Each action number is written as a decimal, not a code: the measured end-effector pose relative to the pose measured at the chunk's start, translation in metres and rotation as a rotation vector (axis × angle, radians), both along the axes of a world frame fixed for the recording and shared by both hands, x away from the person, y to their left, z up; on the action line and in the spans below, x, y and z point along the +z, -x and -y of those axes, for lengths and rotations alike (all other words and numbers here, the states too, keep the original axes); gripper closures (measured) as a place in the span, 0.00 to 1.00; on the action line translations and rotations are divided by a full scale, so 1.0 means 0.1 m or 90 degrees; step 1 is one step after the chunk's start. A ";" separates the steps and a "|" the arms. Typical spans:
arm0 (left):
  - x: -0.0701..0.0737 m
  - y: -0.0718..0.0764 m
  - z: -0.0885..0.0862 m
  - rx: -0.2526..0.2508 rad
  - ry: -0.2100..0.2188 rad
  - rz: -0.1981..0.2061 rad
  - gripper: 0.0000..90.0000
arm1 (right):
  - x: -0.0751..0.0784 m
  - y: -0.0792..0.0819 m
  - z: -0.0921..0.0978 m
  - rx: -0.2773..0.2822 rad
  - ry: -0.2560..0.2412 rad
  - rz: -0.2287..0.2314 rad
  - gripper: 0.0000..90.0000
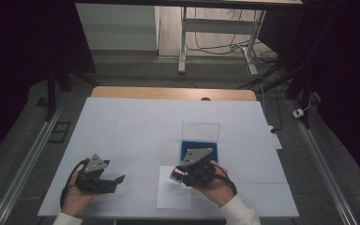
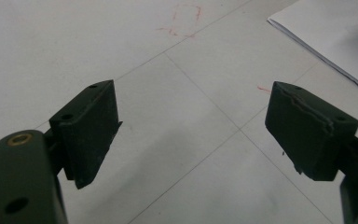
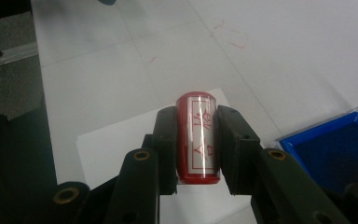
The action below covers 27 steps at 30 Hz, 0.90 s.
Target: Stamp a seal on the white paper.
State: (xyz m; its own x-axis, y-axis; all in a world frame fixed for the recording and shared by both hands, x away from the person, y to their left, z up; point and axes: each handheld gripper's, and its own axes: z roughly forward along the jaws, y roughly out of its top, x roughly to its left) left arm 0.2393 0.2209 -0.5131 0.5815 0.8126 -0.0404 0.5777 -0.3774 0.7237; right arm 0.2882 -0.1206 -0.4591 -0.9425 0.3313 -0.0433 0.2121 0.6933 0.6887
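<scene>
High view, reading left to right: left gripper (image 1: 107,180) rests low near the front left of the white-covered surface (image 1: 122,126), held in the person's left hand (image 1: 77,194), jaws spread wide with nothing between them. Left gripper view confirms it, both black jaws well apart over bare surface crossed by thin pencil lines, some faint red marks (image 2: 182,21) farther off, and a corner of the white paper sheet (image 2: 335,32) at upper right. Moving right: that sheet (image 1: 173,194) lies flat near the front edge. Right gripper (image 1: 178,174) hovers over the sheet's upper right part, clamped on a red cylindrical stamp (image 3: 197,137) with red characters on a pale label; the stamp lies lengthwise between the jaws, gripped on both sides, its far end poking past the tips. Whether the stamp touches the paper cannot be told. Just right of and behind the gripper sits the blue ink pad (image 1: 199,147), its clear lid (image 1: 200,130) standing upright behind it. Judgement: stamp in hand, step is carrying it between pad and paper, most likely toward the sheet. Next move calls for turning the stamp's face squarely down and pressing straight onto the paper; left gripper is free to pin the sheet.
</scene>
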 end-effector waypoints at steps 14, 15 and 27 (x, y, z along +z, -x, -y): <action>0.00 0.00 0.02 -0.002 -0.008 -0.001 0.19 | -0.13 0.05 -0.14 0.013 0.039 -0.006 0.77; 0.00 0.00 0.02 -0.003 -0.006 -0.001 0.19 | -0.14 0.06 -0.15 0.014 0.039 -0.006 0.77; -0.01 0.00 0.02 -0.003 -0.007 -0.003 0.19 | -0.23 0.04 -0.21 0.010 0.060 -0.003 0.77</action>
State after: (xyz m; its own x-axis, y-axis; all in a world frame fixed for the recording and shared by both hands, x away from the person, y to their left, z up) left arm 0.2395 0.2186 -0.5139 0.5856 0.8099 -0.0333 0.5786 -0.3889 0.7169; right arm 0.2839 -0.0993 -0.4819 -0.9477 0.3116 -0.0686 0.2045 0.7583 0.6191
